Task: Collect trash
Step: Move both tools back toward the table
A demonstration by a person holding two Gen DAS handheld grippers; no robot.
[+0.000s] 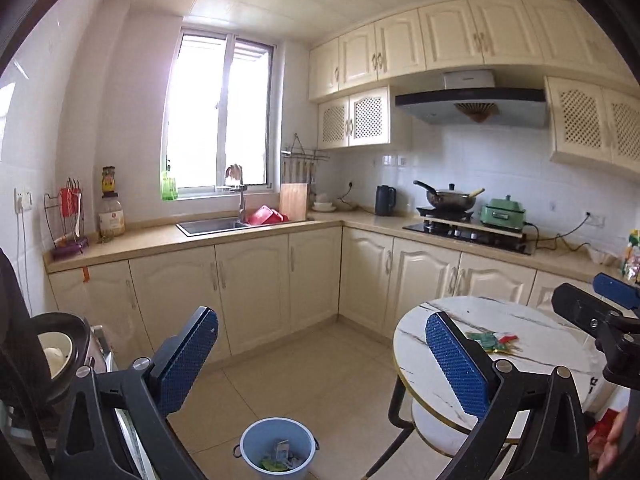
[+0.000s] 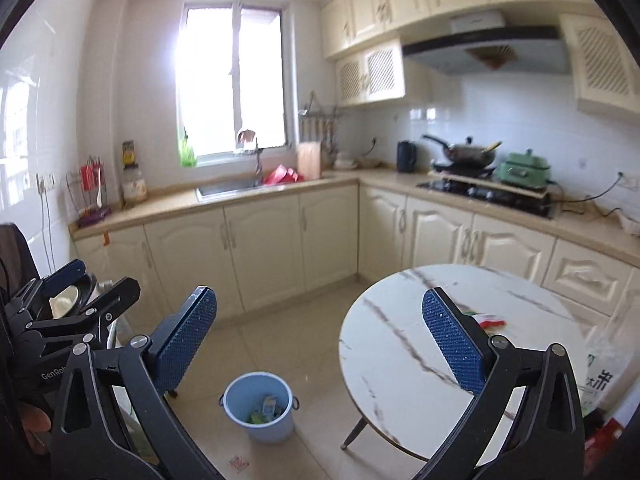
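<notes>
A light blue bin [image 1: 276, 432] stands on the tiled floor left of the round marble table [image 1: 540, 364] and holds several wrappers and a small carton. Green and red wrappers [image 1: 494, 342] lie on the tabletop. My left gripper [image 1: 320, 316] is open and empty, raised above the floor between bin and table. In the right wrist view, my right gripper [image 2: 318, 294] is open too, with nothing between its blue pads. The bin [image 2: 260, 428], table [image 2: 400, 320] and wrappers [image 2: 490, 320] show there as well. A small red wrapper [image 2: 239, 462] lies on the floor before the bin.
Cream cabinets and an L-shaped counter run along the back, with a sink [image 1: 208, 226], kettle [image 1: 385, 200] and a wok on the stove [image 1: 448, 198]. An open cooker pot [image 1: 60, 352] stands at the left. A white plastic bag [image 2: 604, 376] is right of the table.
</notes>
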